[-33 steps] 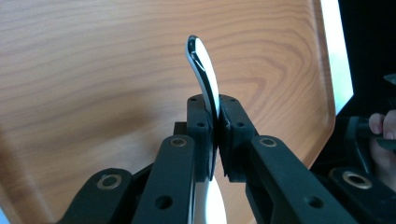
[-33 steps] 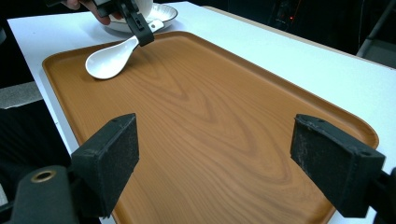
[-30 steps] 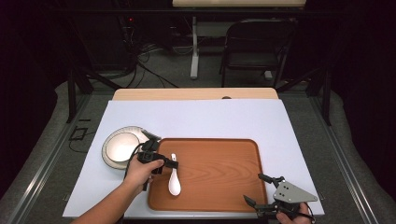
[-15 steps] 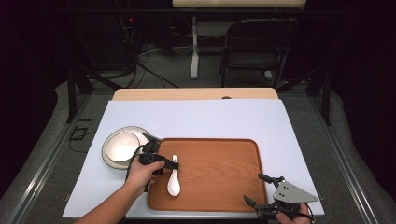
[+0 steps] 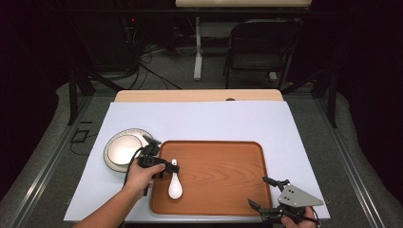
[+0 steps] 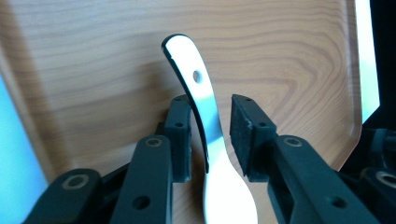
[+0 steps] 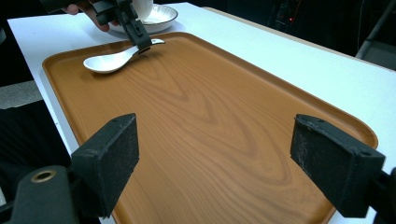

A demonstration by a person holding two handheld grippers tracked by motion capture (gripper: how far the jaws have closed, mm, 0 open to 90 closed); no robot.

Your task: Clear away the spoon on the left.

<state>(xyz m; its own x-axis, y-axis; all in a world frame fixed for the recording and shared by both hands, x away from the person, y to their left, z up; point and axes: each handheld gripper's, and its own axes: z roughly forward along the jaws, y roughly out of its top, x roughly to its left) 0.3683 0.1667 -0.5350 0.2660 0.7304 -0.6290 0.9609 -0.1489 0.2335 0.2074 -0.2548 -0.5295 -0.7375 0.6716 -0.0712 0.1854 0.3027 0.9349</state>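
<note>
White porcelain is what the left gripper (image 6: 211,140) is set around: the handle of a spoon (image 5: 175,183) that lies on the wooden tray (image 5: 223,175), near its left edge, bowl end toward the person. In the left gripper view the jaws are seen partly open, one on each side of the handle; the left pad looks to be touching or almost touching it, while a clear gap is left at the right pad, so the spoon is judged not yet clamped. For a good grasp, the jaws should be closed evenly on the narrow part of the handle, just above where it widens into the bowl, so that the smooth glaze is not squeezed out sideways. A slow close is advised, with the pads kept square to the handle's edges and low to the tray.

At the near right corner of the tray the right gripper (image 5: 268,195) is held wide open with nothing in it, well apart from the spoon.

Farther off, just beside the tray's left edge, a white bowl (image 5: 124,149) is seen standing on the pale table cover (image 5: 209,118).
</note>
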